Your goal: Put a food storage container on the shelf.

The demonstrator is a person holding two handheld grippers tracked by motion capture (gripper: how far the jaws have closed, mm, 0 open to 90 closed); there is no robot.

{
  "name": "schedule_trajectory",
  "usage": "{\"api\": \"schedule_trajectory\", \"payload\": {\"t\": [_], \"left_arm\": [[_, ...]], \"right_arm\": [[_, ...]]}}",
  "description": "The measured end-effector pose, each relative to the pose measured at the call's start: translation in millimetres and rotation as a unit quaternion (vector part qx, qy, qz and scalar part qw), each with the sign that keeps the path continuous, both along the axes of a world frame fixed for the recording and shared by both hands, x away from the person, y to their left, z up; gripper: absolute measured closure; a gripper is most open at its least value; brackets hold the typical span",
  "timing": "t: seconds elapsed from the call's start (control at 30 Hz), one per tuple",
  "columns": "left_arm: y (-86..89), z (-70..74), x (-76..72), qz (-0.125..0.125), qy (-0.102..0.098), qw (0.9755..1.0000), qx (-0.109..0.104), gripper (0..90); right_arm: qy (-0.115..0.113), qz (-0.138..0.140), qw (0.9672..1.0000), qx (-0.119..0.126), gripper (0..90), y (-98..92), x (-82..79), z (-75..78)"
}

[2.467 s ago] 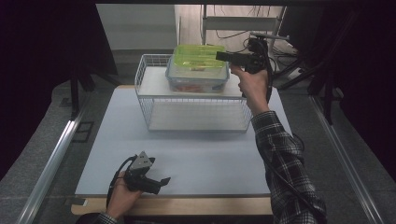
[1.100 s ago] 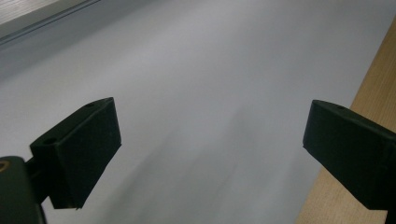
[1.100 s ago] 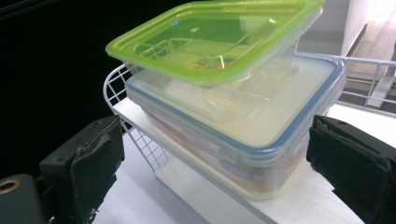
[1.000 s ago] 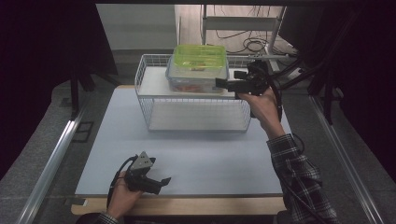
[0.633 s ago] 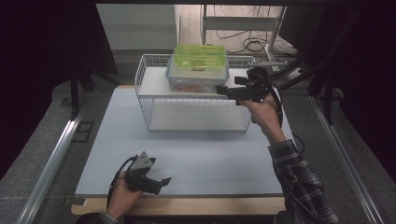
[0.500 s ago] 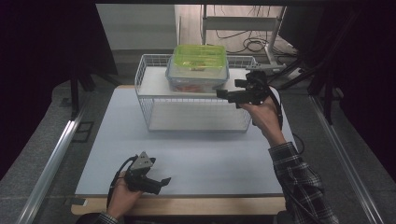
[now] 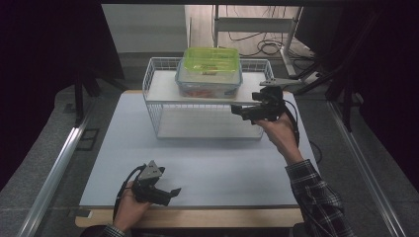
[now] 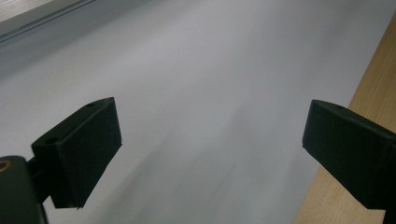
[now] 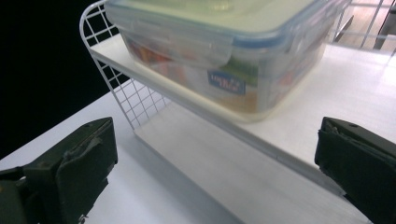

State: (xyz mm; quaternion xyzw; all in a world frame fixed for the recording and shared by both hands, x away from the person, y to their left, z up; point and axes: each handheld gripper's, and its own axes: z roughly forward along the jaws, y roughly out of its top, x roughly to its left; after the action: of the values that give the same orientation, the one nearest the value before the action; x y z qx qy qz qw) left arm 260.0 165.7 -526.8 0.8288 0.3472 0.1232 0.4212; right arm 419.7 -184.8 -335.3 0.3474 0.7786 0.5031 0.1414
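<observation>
Pale grey mat (image 7: 212,163) over a wooden table (image 7: 197,217), grey floor (image 7: 44,163) left and right, black curtains (image 7: 49,44) either side, cables (image 7: 262,44) on far floor.

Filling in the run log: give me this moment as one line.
right tool: open, level with upper shelf, facing food container | left tool: open, idle at near table edge | container: lid on, atop wire rack

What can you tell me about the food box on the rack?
The food box is clear plastic with a green lid, shut by side clasps. It stands upright on the top shelf of the white wire rack, with a blue label on one side. Colourful food shows through its walls. The right gripper is open and near, not touching it.
</observation>
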Motion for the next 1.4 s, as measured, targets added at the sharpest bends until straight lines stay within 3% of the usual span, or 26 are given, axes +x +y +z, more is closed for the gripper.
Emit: {"api": "schedule_trajectory", "payload": {"t": [0.2,0.37,0.63,0.77,1.03,1.4], "left_arm": [[-0.6,-0.3,-0.2,0.001,0.001,1.0000,0.000,4.4],[-0.5,-0.5,0.0,-0.001,0.002,1.0000,0.000,4.4],[-0.1,-0.3,0.0,0.000,0.002,1.0000,0.000,4.3],[0.2,-0.2,0.1,0.001,0.002,1.0000,0.000,4.3],[0.2,-0.4,0.2,0.002,0.005,1.0000,-0.003,4.2],[-0.4,-0.8,0.2,0.002,0.006,1.0000,-0.001,4.1]], "right_arm": [[0.008,0.002,1.0000,0.001,0.0,-3.1,-4.2,-11.0],[0.003,0.005,1.0000,-0.006,0.0,-5.0,-9.7,-16.5],[-0.009,0.013,0.9994,-0.030,0.0,-2.3,-19.6,-28.8],[-0.004,0.016,0.9988,-0.046,0.0,-0.7,-23.3,-38.3],[0.000,0.017,0.9985,-0.052,0.0,-1.4,-28.1,-51.3],[0.005,0.016,0.9967,-0.080,1.3,-3.9,-34.6,-74.3]]}}
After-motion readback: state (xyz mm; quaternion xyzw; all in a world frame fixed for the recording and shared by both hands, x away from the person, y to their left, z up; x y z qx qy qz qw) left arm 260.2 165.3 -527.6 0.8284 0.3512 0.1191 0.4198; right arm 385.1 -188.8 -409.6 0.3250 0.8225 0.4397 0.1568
